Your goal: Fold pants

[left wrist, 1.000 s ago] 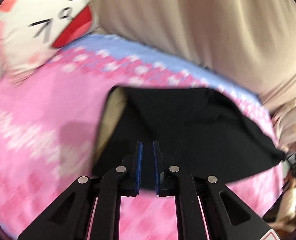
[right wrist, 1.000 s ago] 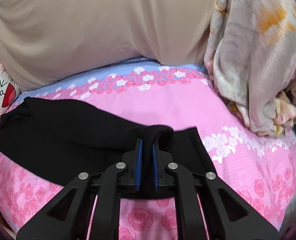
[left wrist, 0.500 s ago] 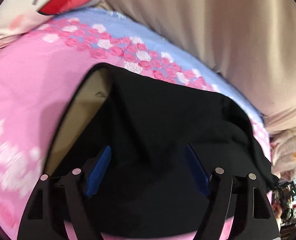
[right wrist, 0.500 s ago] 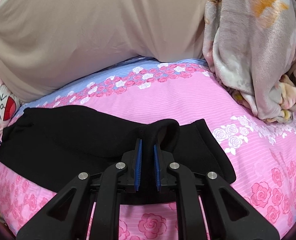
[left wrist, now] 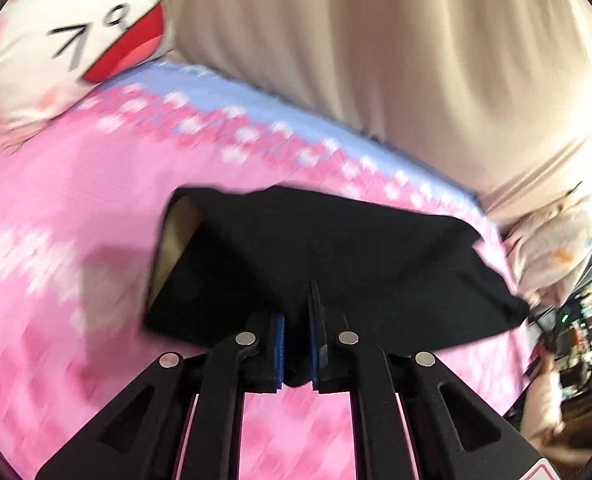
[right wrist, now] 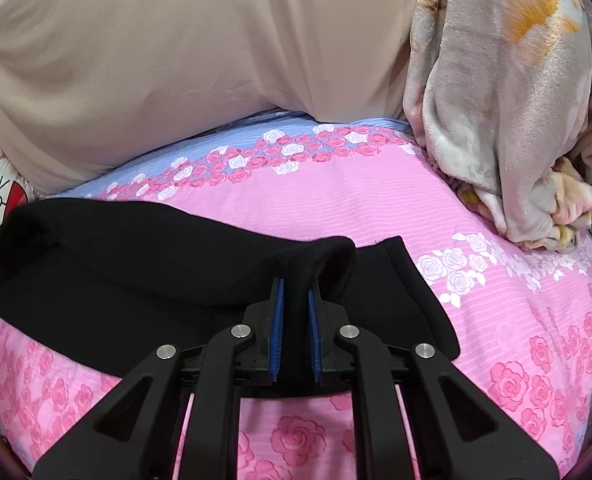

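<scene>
Two grippers clamped on black pants [right wrist: 136, 264], spread across pink rose-print bedsheet [right wrist: 515, 320]. Left gripper [left wrist: 297, 320]: jaws just closed, nearly shut, pinching fold of cloth at near edge; tan lining visible at left opening. Right gripper [right wrist: 294, 300]: jaws narrow, pinching raised fold at pants' right end. Cartoon-face pillow [left wrist: 76, 40] far left, beige curtain [right wrist: 176, 60] behind, floral blanket [right wrist: 515, 120] far right.
</scene>
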A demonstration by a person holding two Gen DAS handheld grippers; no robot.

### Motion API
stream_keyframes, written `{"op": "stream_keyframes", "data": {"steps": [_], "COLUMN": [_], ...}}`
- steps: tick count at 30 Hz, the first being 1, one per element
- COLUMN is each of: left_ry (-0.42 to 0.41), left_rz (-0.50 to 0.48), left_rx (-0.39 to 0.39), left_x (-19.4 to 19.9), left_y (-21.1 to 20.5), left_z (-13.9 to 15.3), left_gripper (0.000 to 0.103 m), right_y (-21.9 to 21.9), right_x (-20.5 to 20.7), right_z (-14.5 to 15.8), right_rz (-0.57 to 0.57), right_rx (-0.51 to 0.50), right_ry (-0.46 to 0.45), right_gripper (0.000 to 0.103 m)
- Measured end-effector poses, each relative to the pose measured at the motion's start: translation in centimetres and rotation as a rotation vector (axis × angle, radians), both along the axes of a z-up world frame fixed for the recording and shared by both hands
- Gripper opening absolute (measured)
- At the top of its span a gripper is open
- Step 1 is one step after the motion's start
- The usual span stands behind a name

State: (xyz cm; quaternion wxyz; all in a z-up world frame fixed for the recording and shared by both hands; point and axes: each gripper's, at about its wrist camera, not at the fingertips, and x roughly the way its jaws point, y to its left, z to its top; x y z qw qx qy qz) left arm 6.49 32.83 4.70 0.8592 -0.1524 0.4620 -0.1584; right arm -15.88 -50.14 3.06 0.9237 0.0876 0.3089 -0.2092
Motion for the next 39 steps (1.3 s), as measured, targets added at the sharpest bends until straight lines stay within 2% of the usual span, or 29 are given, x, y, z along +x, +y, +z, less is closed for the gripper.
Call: {"op": "stream_keyframes", "data": {"steps": [2,3,4,5,6,7,8,11,13,14,15,18,21,22,23,24,25,27,28,29,30,31,32,33,34,35,36,37,39], "left_ry": [0.052,0.089,0.109,0.126,0.147,0.158,0.155,0.105,0.063,0.050,0.028,0.048,0.098,0.128,0.146,0.170,0.183,0.183,0.183,0.183,0.183,0.185,0.183,0.176,0.172,0.172,0.177,0.186,0.207], "left_rz": [0.052,0.095,0.128,0.185,0.237,0.256,0.286,0.330,0.321,0.307,0.269,0.195,0.162,0.154,0.156,0.166,0.174,0.176,0.171,0.171,0.179,0.185,0.186,0.181,0.177,0.174,0.173,0.174,0.185], "left_rx": [0.051,0.086,0.123,0.186,0.224,0.224,0.191,0.124,0.122,0.123,0.126,0.136,0.103,0.100,0.108,0.130,0.149,0.180,0.189,0.192,0.195,0.200,0.201,0.200,0.202,0.204,0.204,0.204,0.200], "left_x": [-0.9,-0.8,-0.7,-0.3,0.2,0.4,0.5,0.3,0.0,0.2,0.2,0.6,0.3,0.4,0.4,0.6,0.7,0.7,0.6,0.6,0.4,0.4,0.3,0.2,0.1,0.2,0.1,0.2,0.4], "left_y": [1.2,2.0,2.3,2.8,3.4,3.8,4.4,4.5,3.0,2.2,0.4,-3.6,-5.9,-6.8,-7.1,-7.4,-7.6,-8.1,-8.2,-8.3,-8.1,-8.2,-8.2,-8.1,-8.0,-8.1,-7.8,-7.7,-7.4], "left_z": [-2.5,-4.3,-5.5,-7.0,-8.3,-8.8,-8.9,-6.7,-4.7,-4.2,-3.5,-3.9,-5.6,-6.7,-7.3,-8.1,-8.4,-8.6,-8.5,-8.6,-8.6,-8.7,-8.8,-8.9,-8.9,-8.9,-8.8,-8.8,-8.5], "left_gripper": [0.010,0.010,0.010,0.009,0.007,0.007,0.007,0.009,0.028,0.049,0.060,0.065,0.065,0.065,0.065,0.065,0.065,0.065,0.065,0.065,0.065,0.065,0.065,0.065,0.065,0.065,0.065,0.065,0.065], "right_y": [-0.2,-0.4,-0.6,-0.7,-1.0,-1.1,-1.1,-0.7,0.1,0.4,0.4,-0.3,-1.4,-1.9,-1.8,-1.2,-0.8,0.8,2.1,3.2,3.6,3.1,2.1,-0.3,-2.4,-5.0,-6.0,-6.8,-6.2], "right_x": [0.1,0.2,0.1,0.0,-0.3,-1.0,-1.8,-3.8,-5.2,-5.3,-5.1,-2.8,0.7,2.5,3.7,5.4,5.8,4.7,3.6,2.4,1.5,0.4,-0.4,-1.9,-3.0,-4.7,-5.8,-7.5,-9.5], "right_z": [-0.6,-1.0,-1.3,-1.4,-1.5,-1.3,-1.0,0.0,0.9,1.2,1.4,1.4,0.0,-0.6,-0.7,0.5,1.9,7.2,9.4,10.4,10.3,9.4,8.2,5.7,3.5,0.8,-0.2,-0.7,0.1], "right_rz": [-0.003,-0.015,-0.027,-0.039,-0.057,-0.080,-0.098,-0.131,-0.139,-0.134,-0.131,-0.089,-0.015,0.032,0.053,0.035,0.043,0.108,0.125,0.133,0.140,0.152,0.145,0.085,0.004,-0.142,-0.201,-0.259,-0.266], "right_rx": [0.002,0.002,0.004,0.012,0.021,0.027,0.029,0.016,0.003,-0.010,-0.020,0.006,0.066,0.078,0.042,-0.115,-0.179,-0.273,-0.348,-0.445,-0.500,-0.510,-0.486,-0.426,-0.389,-0.362,-0.334,-0.284,-0.193], "right_ry": [0.025,0.041,0.045,0.042,0.030,0.009,-0.008,-0.039,-0.082,-0.095,-0.096,-0.080,-0.007,0.045,0.094,0.144,0.117,-0.062,-0.110,-0.104,-0.068,-0.007,0.040,0.127,0.205,0.311,0.334,0.308,0.171], "right_gripper": [0.017,0.023,0.038,0.047,0.060,0.067,0.069,0.076,0.083,0.085,0.087,0.087,0.086,0.050,0.022,0.011,0.004,0.004,0.004,0.004,0.004,0.005,0.006,0.021,0.041,0.043,0.043,0.043,0.044]}}
